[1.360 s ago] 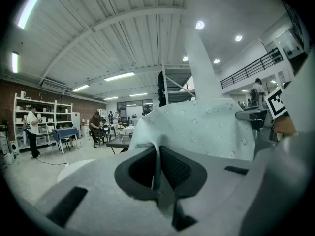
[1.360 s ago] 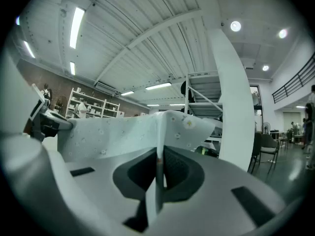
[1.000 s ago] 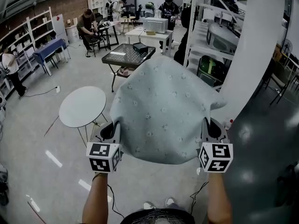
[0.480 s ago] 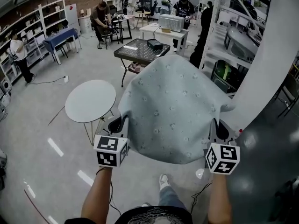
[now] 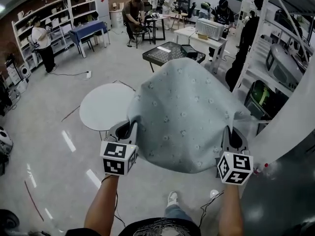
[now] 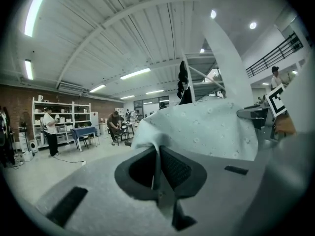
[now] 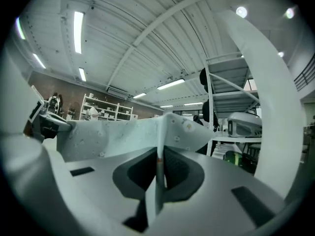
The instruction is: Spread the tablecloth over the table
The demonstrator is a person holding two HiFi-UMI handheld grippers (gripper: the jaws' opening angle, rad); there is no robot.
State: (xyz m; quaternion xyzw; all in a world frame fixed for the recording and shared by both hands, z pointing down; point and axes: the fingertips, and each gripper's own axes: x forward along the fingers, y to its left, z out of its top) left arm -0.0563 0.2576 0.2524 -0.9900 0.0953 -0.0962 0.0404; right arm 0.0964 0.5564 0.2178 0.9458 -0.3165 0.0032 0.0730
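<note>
A pale blue tablecloth [image 5: 184, 117] with small flower dots billows in the air, stretched between both grippers. My left gripper [image 5: 129, 130] is shut on its left corner, and the cloth edge runs between the jaws [image 6: 156, 163]. At the cloth's right corner my right gripper [image 5: 231, 137] is shut too, pinching a fold [image 7: 160, 168]. The round white table [image 5: 106, 107] stands on the floor ahead and left of the cloth, partly hidden by it. Each gripper's marker cube shows in the head view, left [image 5: 118, 158] and right [image 5: 235, 167].
A dark square table [image 5: 170, 54] stands beyond the round one. A white pillar [image 5: 290, 127] rises close on the right, with racks and machines [image 5: 280, 68] behind it. People work at desks [image 5: 147, 18] at the back; shelving [image 5: 59, 14] lines the left wall.
The view has swung right, so the round table now sits nearer the cloth's left edge. Both grippers keep their hold, and the cloth still billows ahead.
</note>
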